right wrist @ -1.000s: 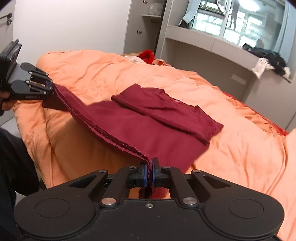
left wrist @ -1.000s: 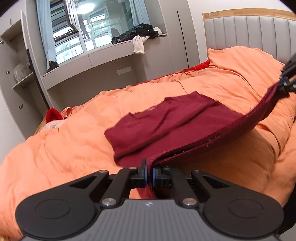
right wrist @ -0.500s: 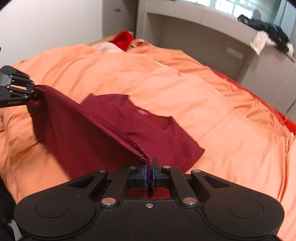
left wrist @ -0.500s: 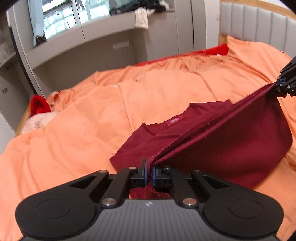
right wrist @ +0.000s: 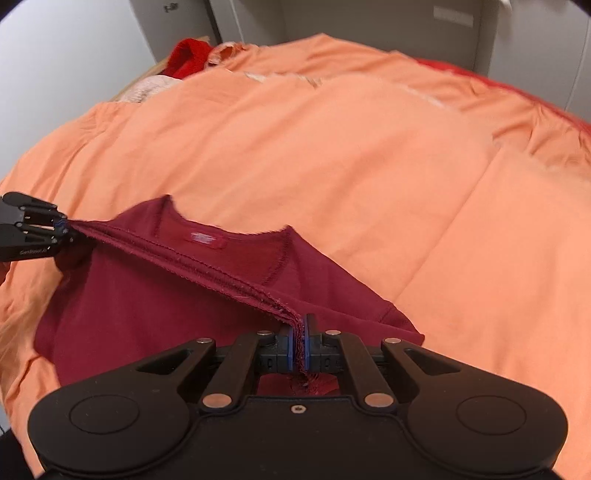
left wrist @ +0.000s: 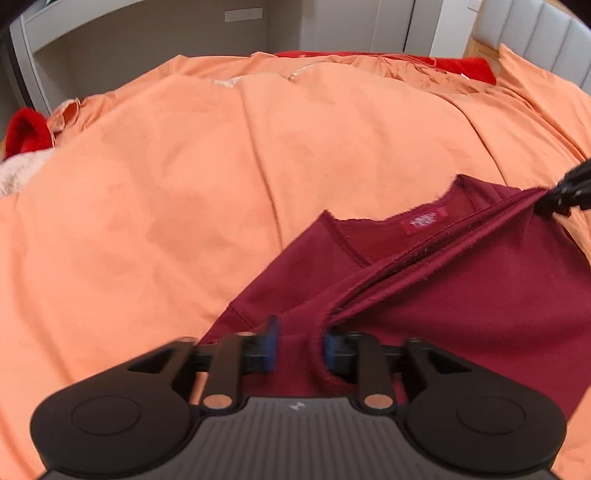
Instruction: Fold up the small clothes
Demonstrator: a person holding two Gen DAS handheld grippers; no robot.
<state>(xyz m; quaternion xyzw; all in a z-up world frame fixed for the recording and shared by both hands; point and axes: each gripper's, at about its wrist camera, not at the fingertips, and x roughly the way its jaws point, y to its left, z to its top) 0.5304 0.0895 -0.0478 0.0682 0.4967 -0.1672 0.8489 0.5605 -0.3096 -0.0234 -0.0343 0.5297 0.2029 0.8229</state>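
Observation:
A dark red shirt (left wrist: 480,295) lies on the orange duvet (left wrist: 184,184), its collar and neck label (left wrist: 424,221) pointing away from me. Its bottom hem is stretched in a raised line between the two grippers, doubled over the body. My left gripper (left wrist: 299,347) is opening: its jaws stand apart, and the hem's end hangs loose between them against the right pad. My right gripper (right wrist: 298,343) is shut on the hem's other end, low over the shirt (right wrist: 147,295). Each gripper also shows at the other view's edge, the right gripper (left wrist: 554,199) and the left gripper (right wrist: 62,229).
The orange duvet (right wrist: 369,166) spreads wide beyond the collar. A red plush item (left wrist: 26,133) lies at the bed's far left corner. A red blanket (left wrist: 461,64) lies by the grey headboard (left wrist: 535,26). Grey cabinets (left wrist: 147,37) stand behind the bed.
Both grippers carried the hem forward and down over the shirt toward its collar, folding it in half. The left jaws, shut on the hem before, have parted.

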